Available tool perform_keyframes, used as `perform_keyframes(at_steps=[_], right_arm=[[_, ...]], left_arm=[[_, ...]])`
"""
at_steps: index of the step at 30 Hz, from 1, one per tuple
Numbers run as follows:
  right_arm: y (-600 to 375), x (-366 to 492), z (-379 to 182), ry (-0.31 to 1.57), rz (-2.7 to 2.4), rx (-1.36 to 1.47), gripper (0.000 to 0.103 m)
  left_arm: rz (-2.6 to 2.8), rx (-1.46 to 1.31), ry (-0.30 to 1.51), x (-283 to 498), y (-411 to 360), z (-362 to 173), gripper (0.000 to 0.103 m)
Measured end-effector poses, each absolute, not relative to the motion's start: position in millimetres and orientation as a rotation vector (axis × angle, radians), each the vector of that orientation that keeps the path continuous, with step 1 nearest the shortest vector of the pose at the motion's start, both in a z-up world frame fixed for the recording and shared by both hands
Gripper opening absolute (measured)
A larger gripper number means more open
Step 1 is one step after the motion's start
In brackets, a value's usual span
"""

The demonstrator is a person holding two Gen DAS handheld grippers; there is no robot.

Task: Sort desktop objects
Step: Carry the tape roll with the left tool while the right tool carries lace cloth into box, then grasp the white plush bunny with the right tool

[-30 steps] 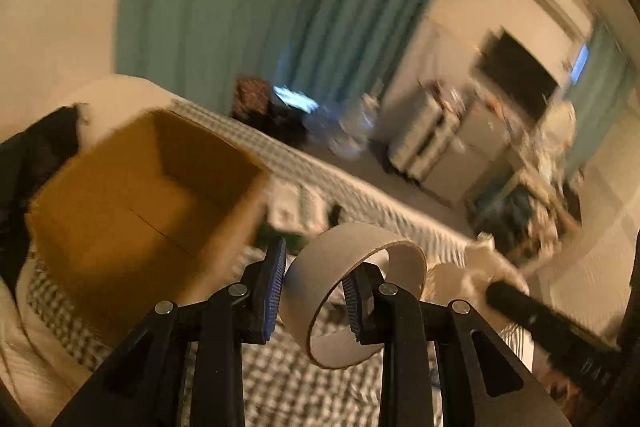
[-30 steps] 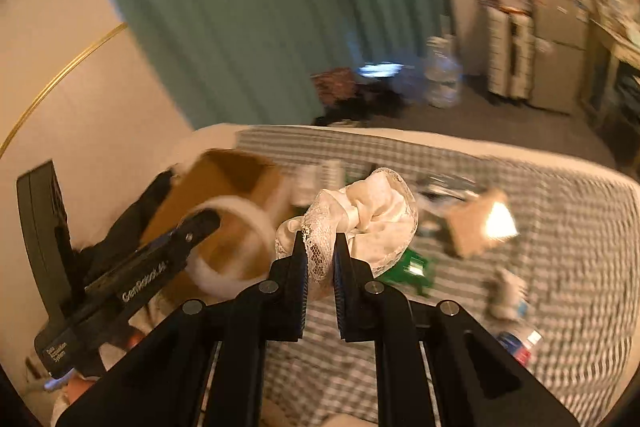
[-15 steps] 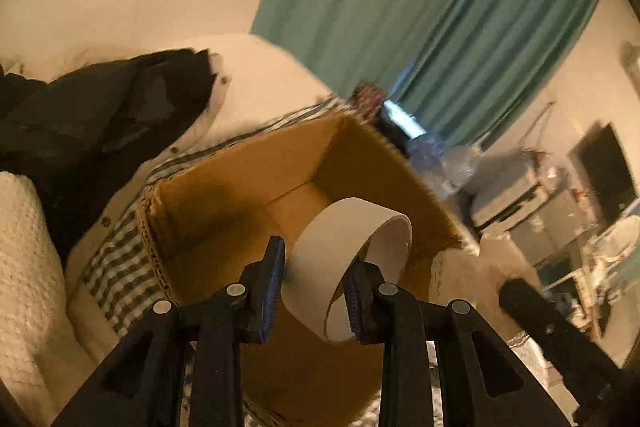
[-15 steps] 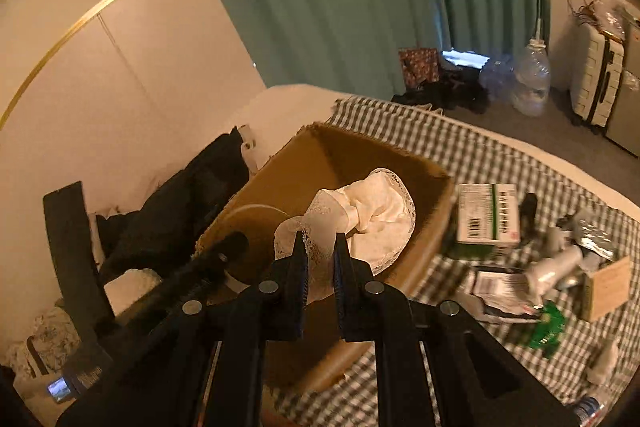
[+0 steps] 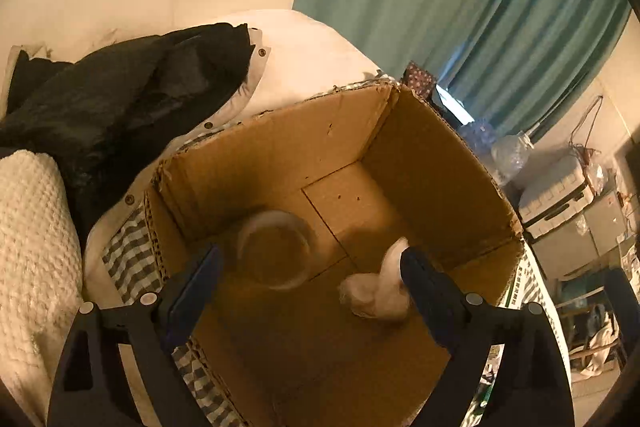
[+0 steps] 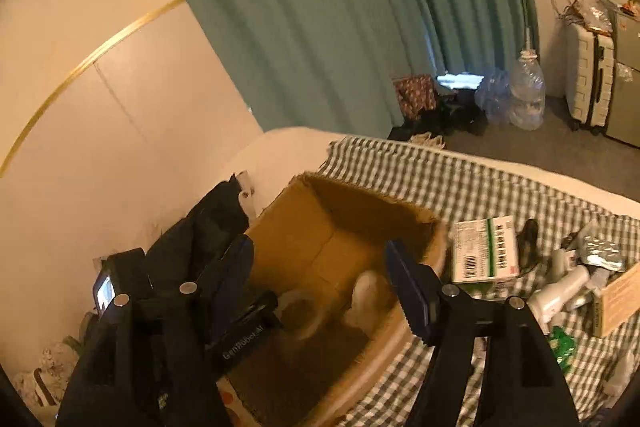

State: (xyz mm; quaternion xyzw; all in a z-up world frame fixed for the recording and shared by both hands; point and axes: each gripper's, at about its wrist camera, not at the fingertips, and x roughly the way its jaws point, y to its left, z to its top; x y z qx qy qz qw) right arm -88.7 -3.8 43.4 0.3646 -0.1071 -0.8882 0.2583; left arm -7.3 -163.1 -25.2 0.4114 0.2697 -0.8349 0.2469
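The left gripper (image 5: 310,291) hung above the open cardboard box (image 5: 280,143), tipped down into it, its jaws spread wide and holding nothing. The right gripper (image 6: 320,279) hung over the same box from its near side, jaws likewise wide apart and empty. Inside the box, the tape ring (image 5: 274,249) lay blurred on the floor near the left wall, and the white lace cloth (image 5: 378,291) lay blurred beside it. The box's torn upper edges stood clear of both sets of fingers. Beyond the box's right wall, a green-striped carton (image 6: 484,251) lay on the checked blanket (image 6: 440,175).
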Motion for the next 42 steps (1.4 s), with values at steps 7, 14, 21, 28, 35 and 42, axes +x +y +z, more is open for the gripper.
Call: perform_keyframes(at_steps=[7, 14, 21, 28, 35, 42], right_arm=[[75.3, -51.0, 54.1, -0.208, -2.569, 0.993, 0.071], [203.7, -12.5, 44.5, -0.234, -2.765, 1.094, 0.072], [273.7, 3.8, 10.4, -0.469, -2.797, 1.154, 0.072], [295.0, -2.5, -8.1, -0.554, -2.775, 1.174, 0.072], [334.2, -12.7, -50.9, -0.781, -2.708, 1.345, 0.072], [347.1, -34.6, -105.7, -0.809, -2.646, 1.645, 0.072]], left_arm=[[-2.619, 1.098, 0.808, -3.4, -123.1, 6.2, 0.097], [-2.857, 1.086, 0.598, 11.6, -52.7, 27.2, 0.103], [-2.926, 1.141, 0.383, 14.4, 5.0, 23.3, 0.103], [-2.963, 1.359, 0.201, 1.8, 54.1, -4.1, 0.103], [-2.937, 1.494, 0.189, -26.2, 84.0, -38.9, 0.103], [-2.796, 1.673, 0.222, -58.4, 85.4, -88.6, 0.103]])
